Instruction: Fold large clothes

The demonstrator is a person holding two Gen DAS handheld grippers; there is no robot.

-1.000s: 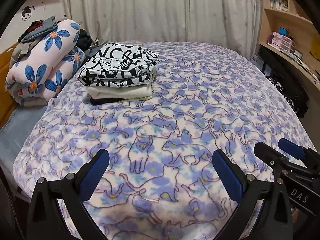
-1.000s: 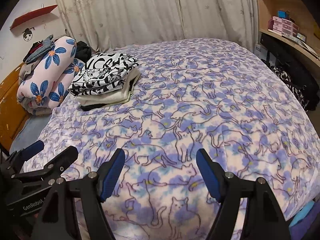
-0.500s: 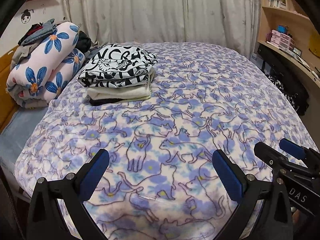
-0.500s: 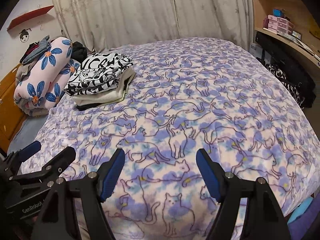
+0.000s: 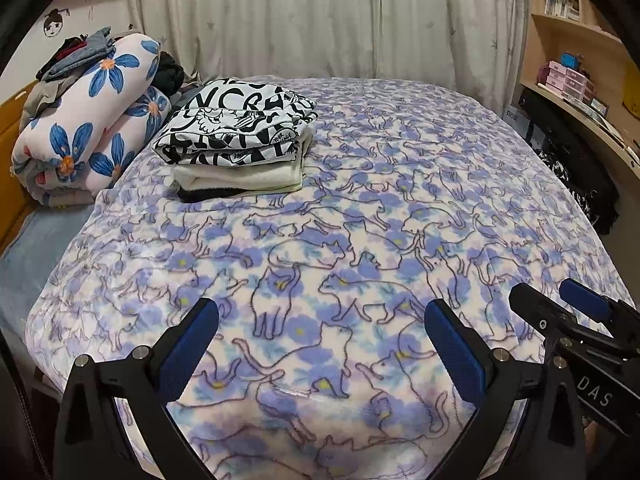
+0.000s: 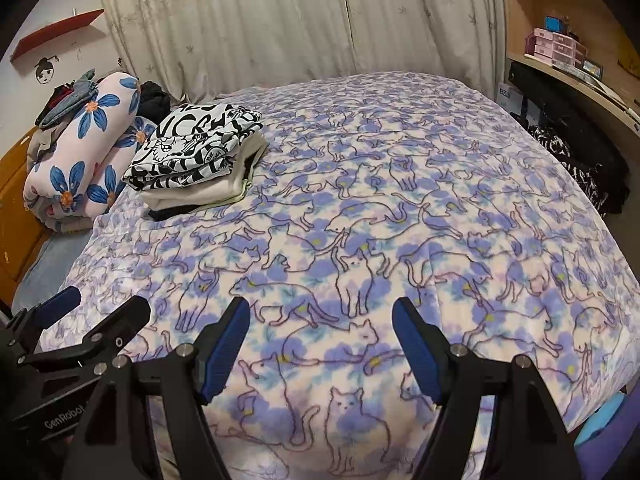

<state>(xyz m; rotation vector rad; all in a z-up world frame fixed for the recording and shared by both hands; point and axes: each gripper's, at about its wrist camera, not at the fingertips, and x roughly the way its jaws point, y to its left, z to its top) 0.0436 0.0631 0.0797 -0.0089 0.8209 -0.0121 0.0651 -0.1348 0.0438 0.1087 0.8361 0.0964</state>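
A stack of folded clothes (image 5: 240,148) lies on the far left of the bed, with a black-and-white lettered garment on top, a cream one under it and a black one at the bottom. It also shows in the right wrist view (image 6: 196,164). My left gripper (image 5: 320,344) is open and empty above the near edge of the cat-print blanket (image 5: 400,208). My right gripper (image 6: 320,344) is open and empty beside it, over the same blanket (image 6: 420,200). Each gripper shows at the edge of the other's view.
A rolled flower-print duvet (image 5: 84,120) with loose clothes on top lies at the far left by the wooden headboard. Curtains (image 5: 320,16) hang behind the bed. A wooden desk and shelves (image 5: 580,92) with boxes stand at the right, with dark cloth hanging below.
Both grippers have drawn back and risen slightly from the bed, so more of the near blanket edge shows. Both stay open and empty.
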